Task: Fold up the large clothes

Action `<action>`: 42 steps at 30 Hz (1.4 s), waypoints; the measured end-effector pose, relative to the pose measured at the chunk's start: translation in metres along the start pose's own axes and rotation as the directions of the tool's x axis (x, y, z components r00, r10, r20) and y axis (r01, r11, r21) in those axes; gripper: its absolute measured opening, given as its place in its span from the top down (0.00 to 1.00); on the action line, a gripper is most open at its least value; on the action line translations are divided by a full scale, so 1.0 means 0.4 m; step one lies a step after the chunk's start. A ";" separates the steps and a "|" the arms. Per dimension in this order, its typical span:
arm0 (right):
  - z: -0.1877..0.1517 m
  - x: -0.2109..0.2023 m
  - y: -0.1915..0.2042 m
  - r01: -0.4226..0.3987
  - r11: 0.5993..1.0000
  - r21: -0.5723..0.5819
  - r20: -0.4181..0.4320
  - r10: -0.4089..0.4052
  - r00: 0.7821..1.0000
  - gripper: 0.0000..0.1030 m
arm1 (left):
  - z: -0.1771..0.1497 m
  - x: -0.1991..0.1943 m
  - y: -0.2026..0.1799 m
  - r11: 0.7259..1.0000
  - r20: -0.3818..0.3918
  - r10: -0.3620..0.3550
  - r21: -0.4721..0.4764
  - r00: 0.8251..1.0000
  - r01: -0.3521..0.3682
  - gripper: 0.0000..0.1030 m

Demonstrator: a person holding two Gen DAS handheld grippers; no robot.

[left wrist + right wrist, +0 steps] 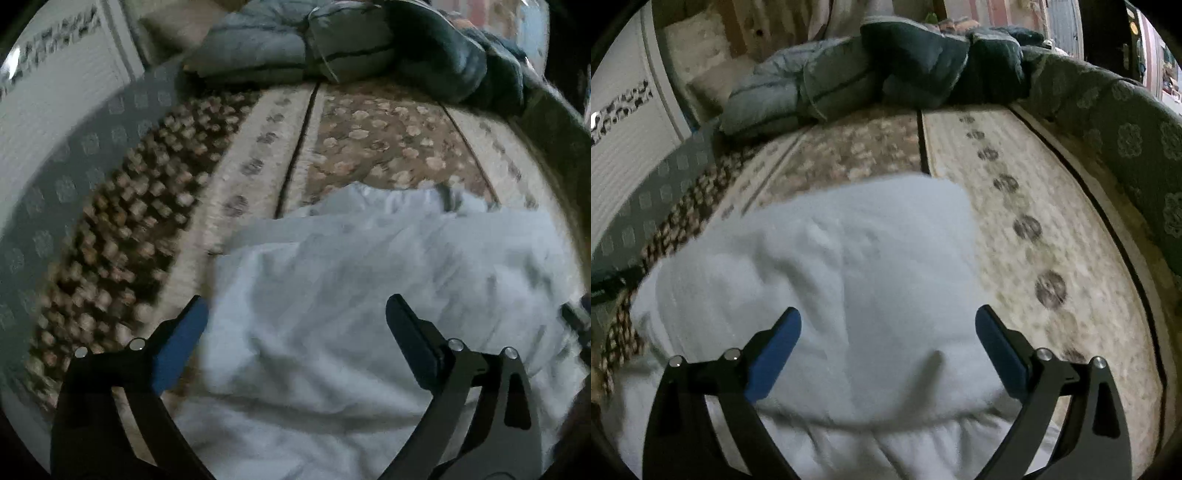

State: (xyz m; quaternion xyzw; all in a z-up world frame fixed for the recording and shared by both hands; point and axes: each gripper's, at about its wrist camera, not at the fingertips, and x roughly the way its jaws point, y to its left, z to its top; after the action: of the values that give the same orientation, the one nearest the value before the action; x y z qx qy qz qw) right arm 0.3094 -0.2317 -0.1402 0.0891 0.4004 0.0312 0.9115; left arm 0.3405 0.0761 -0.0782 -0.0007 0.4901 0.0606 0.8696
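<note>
A large white garment (369,280) lies rumpled on a patterned carpet (369,140). In the right wrist view the white garment (827,258) looks partly folded, with a ribbed hem near the bottom. My left gripper (297,314) is open and empty above the garment's left part. My right gripper (888,325) is open and empty above the garment's middle. Its blue pads (775,350) hold nothing. Both views are blurred.
A pile of grey and dark green padded bedding (332,48) lies at the far end of the carpet (1052,229). A green patterned cushion edge (1126,147) runs along the right. A white ribbed panel (48,103) stands at the left.
</note>
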 end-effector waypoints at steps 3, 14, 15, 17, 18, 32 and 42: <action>0.054 0.034 0.049 -0.011 1.000 -0.025 0.002 0.011 1.000 0.08 | 0.021 0.027 -0.043 0.997 -0.036 -0.082 -0.017 0.996 0.081 0.07; 0.070 0.164 0.154 0.066 0.977 -0.203 -0.004 -0.069 0.998 0.06 | -0.031 0.190 -0.066 0.986 -0.113 -0.127 0.091 0.985 0.137 0.03; 0.061 0.177 0.154 0.068 0.975 -0.211 -0.013 -0.072 0.997 0.06 | -0.031 0.199 -0.061 0.985 -0.111 -0.140 0.087 0.984 0.150 0.03; 0.050 0.197 0.147 0.064 0.976 -0.207 -0.031 -0.071 0.997 0.05 | -0.037 0.215 -0.062 0.983 -0.115 -0.147 0.096 0.982 0.158 0.03; 0.050 0.207 0.144 0.062 0.978 -0.199 -0.040 -0.071 0.997 0.04 | -0.041 0.222 -0.070 0.983 -0.114 -0.136 0.112 0.984 0.148 0.03; 0.039 0.277 0.141 0.086 0.976 -0.201 -0.080 -0.104 0.991 0.01 | -0.033 0.283 -0.081 0.979 -0.139 -0.137 0.133 0.981 0.156 0.03; 0.038 0.298 0.149 0.106 0.972 -0.211 -0.074 -0.124 0.990 0.01 | -0.039 0.306 -0.081 0.979 -0.147 -0.138 0.127 0.979 0.157 0.03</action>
State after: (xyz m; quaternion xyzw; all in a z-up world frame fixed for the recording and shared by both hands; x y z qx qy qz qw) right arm 0.4020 -0.1599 -0.2054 -0.0306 0.4388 0.0237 0.8977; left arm 0.3933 0.0558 -0.1928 0.0188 0.5505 -0.0386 0.8337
